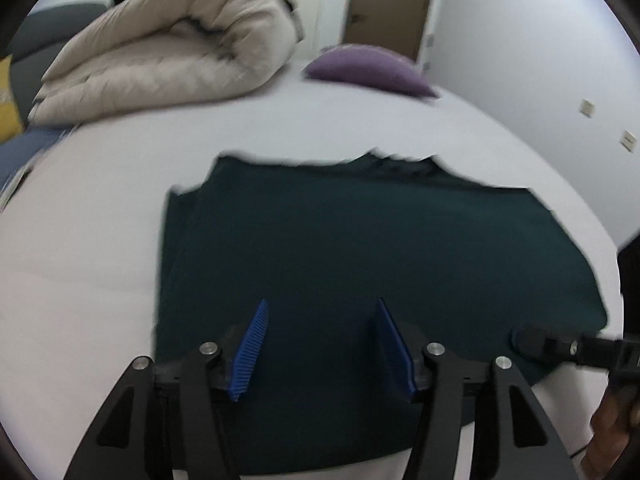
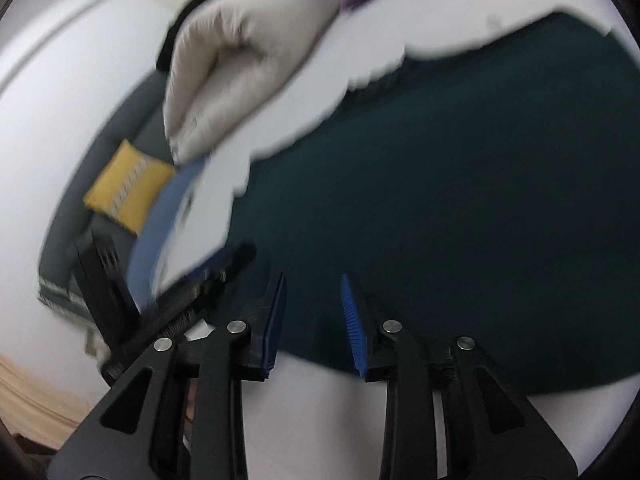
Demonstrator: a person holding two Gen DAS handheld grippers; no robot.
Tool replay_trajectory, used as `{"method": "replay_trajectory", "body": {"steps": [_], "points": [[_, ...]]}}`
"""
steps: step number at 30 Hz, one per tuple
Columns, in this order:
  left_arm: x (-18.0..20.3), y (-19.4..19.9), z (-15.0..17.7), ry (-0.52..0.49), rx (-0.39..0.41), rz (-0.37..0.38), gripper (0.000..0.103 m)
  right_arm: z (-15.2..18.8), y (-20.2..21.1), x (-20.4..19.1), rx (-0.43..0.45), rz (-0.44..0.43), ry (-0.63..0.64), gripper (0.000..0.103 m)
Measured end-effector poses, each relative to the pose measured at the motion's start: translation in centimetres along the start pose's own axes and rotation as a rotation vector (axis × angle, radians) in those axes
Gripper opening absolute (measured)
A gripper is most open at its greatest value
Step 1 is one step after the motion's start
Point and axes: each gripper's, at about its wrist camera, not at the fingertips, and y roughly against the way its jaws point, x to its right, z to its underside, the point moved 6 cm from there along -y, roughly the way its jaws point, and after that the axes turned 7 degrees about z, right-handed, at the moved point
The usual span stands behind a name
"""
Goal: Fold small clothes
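Two pairs of black tongs with ribbed blue pads hang over the near hem of a dark teal garment spread on a white-sheeted bed: the left tongs [image 1: 322,350] stand wide apart with nothing between the pads, and the right tongs [image 2: 314,326] are likewise parted and empty, poised over the garment's near edge where cloth meets sheet. The dark teal, soft-looking knit garment [image 1: 360,248] lies nearly flat on the white bed sheet [image 1: 80,248], its near hem curving toward the cameras and its left side showing a doubled layer, as if one flank is already turned in; the far edge is uneven, with a small peak near the middle that may be a collar, though motion blur leaves that unclear. The fabric will likely handle as light, limp and non-slippery, sagging wherever it is lifted, so the surest hold is probably a pinch at the near hem corners, one pair of tongs at each, catching all layers together so the fold carries evenly. In the left view the tip of the right tongs shows at the garment's right edge. Farther off, a rolled cream quilted duvet [image 1: 160,48] sits at the head of the bed, a purple cushion [image 1: 368,68] beside it, with a yellow patterned cushion [image 2: 128,188] on a grey sofa beyond the bed's edge.
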Motion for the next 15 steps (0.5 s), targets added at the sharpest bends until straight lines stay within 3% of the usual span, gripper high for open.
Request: {"method": "replay_trajectory", "body": {"steps": [1,4,10,15], "points": [[-1.3,-0.1,0.4,0.025,-0.011,-0.019,0.059,0.5,-1.1,0.7,-0.019,0.008,-0.03,0.027],[-3.9,0.7,1.2,0.078,0.0,0.029,0.057,-0.1,-0.6,3.5,0.031,-0.011,-0.12,0.027],[-4.4,1.8,2.3,0.054,0.008,0.046,0.057,-1.7,5.4,12.0,0.198,0.027,-0.289,0.026],[-5.3,3.1,2.9,0.076,0.005,0.048,0.055,-1.5,11.8,18.6,0.344,0.122,-0.407,0.027]]}}
